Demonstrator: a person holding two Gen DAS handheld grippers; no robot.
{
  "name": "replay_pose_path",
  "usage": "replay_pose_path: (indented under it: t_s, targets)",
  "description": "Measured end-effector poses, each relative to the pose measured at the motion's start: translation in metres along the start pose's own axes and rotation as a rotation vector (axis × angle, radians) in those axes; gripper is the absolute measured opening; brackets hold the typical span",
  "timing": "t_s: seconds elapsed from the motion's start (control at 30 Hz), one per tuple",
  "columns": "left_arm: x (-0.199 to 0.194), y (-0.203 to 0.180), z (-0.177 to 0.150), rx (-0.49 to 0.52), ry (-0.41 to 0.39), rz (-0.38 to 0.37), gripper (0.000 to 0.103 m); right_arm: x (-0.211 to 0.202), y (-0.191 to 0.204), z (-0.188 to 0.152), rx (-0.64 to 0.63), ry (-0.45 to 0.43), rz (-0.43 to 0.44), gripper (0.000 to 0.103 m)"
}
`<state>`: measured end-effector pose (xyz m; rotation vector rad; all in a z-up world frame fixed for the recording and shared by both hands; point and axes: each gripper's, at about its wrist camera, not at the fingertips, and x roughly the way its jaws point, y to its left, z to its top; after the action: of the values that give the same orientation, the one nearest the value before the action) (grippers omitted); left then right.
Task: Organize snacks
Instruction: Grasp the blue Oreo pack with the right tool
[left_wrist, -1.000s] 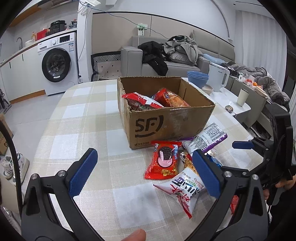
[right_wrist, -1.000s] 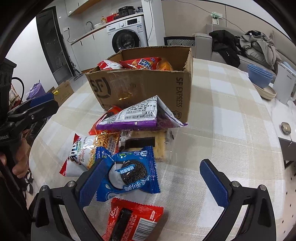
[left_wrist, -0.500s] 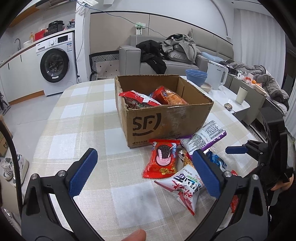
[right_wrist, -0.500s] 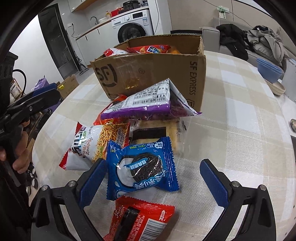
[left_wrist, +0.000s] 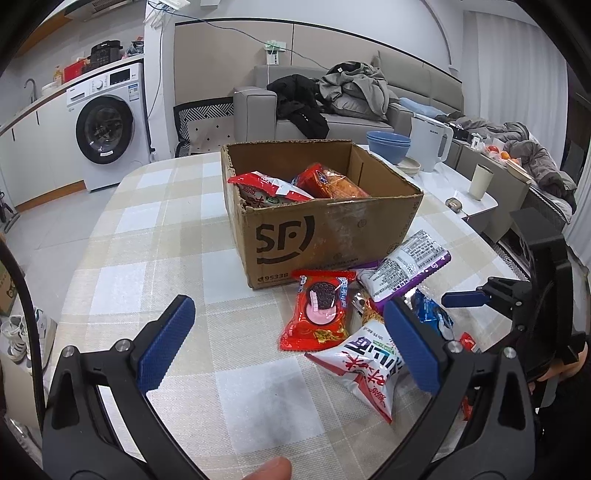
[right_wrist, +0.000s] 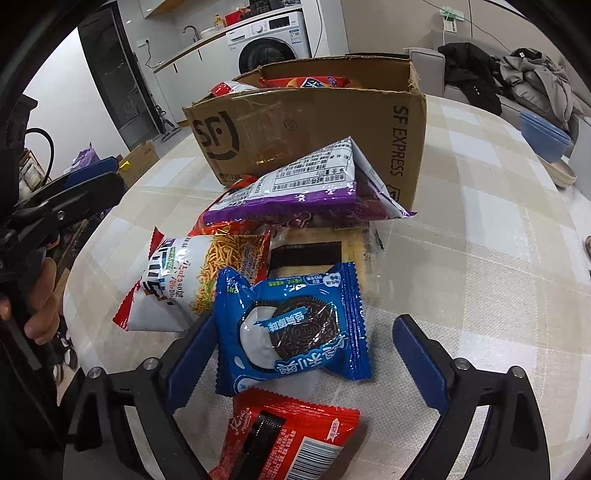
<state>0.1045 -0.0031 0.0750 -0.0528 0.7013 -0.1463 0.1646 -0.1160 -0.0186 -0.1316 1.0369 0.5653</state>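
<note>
Both my tongs are wide, but my right tongs (right_wrist: 303, 354) have dropped nearer and are closing around the blue pack (right_wrist: 295, 328), next for the box (right_wrist: 314, 122).

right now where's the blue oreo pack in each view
Left wrist view: the blue oreo pack is lower right, mostly hidden behind the left hand-held gripper's right finger.
Right wrist view: the pack is lower centre, between the right hand-held gripper's closing fingers, not yet pressed.
Shared landmark: the cardboard box behind the pile.
</note>
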Motion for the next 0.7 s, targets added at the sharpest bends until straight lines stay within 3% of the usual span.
replay_pose_path:
  t_s: [0.23,0.37,0.6,0.7]
  targets:
    - [0.003,-0.002,-0.002,0.009,0.007,-0.001,0.102,0.0,0.009,-0.002,-0.036,-0.004,0.039,0.075]
    - [0.004,-0.002,-0.003,0.013,0.011,0.0,0.102,-0.005,0.01,0.0,-0.042,-0.02,0.043,0.056]
    - [0.006,-0.003,-0.004,0.021,0.016,-0.002,0.102,-0.007,0.007,-0.002,-0.042,-0.017,0.056,0.055]
    - [0.006,-0.003,-0.004,0.022,0.017,-0.002,0.102,-0.007,-0.001,-0.003,-0.017,-0.016,0.107,0.068]
